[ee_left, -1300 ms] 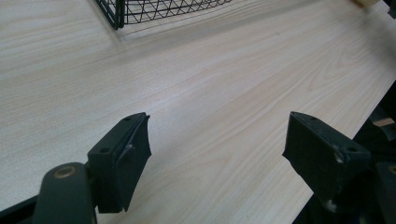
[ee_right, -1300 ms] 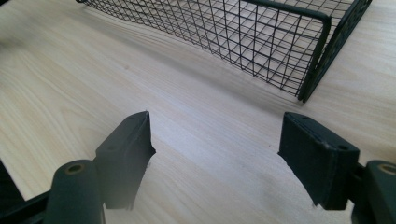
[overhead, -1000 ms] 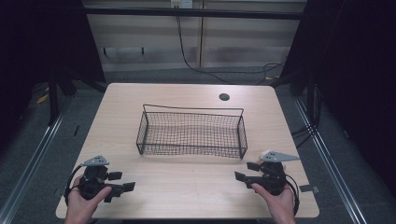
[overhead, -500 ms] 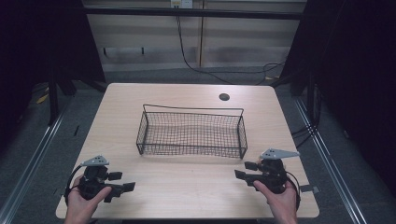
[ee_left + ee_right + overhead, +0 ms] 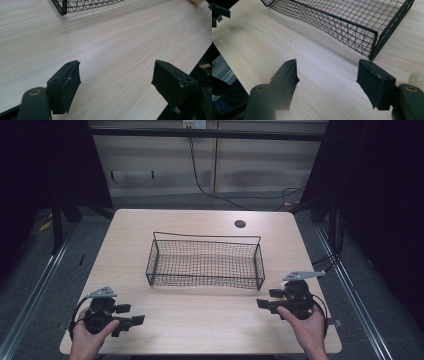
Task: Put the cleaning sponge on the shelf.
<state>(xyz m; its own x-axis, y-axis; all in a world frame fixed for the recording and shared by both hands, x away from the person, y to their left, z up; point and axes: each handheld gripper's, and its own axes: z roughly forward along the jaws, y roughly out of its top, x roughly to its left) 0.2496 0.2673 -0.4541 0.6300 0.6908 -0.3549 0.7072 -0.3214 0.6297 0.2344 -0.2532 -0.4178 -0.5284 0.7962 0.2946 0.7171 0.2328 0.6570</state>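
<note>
A pale wood-grain tabletop (image 5: 200, 320) stands in a dim room, with a light wall panel and trailing black cables behind it and dark floor rails on either side.

The left claw (image 5: 131, 321) sits near the tabletop's 7 o'clock corner, held in the person's left hand (image 5: 90, 337); its jaws stand wide apart with only bare wood between them, as the left gripper view (image 5: 116, 80) also shows. The right claw (image 5: 265, 304) is near the 5 o'clock corner in the right hand (image 5: 309, 327). Its jaws have just been opening and now stand apart with nothing between them; in the right gripper view (image 5: 327, 80) they frame plain tabletop just short of the basket's near corner.

One black wire basket (image 5: 205, 262) lies at the middle of the tabletop, at about 1 o'clock from the left claw and 11 o'clock from the right, well apart from both. It holds nothing; the wood shows through its mesh floor.

A single round cable hole (image 5: 240, 224) sits toward the far edge at 1 o'clock from the basket. Nothing stands between either claw and the basket. Count: two claws, one basket, one hole.
</note>
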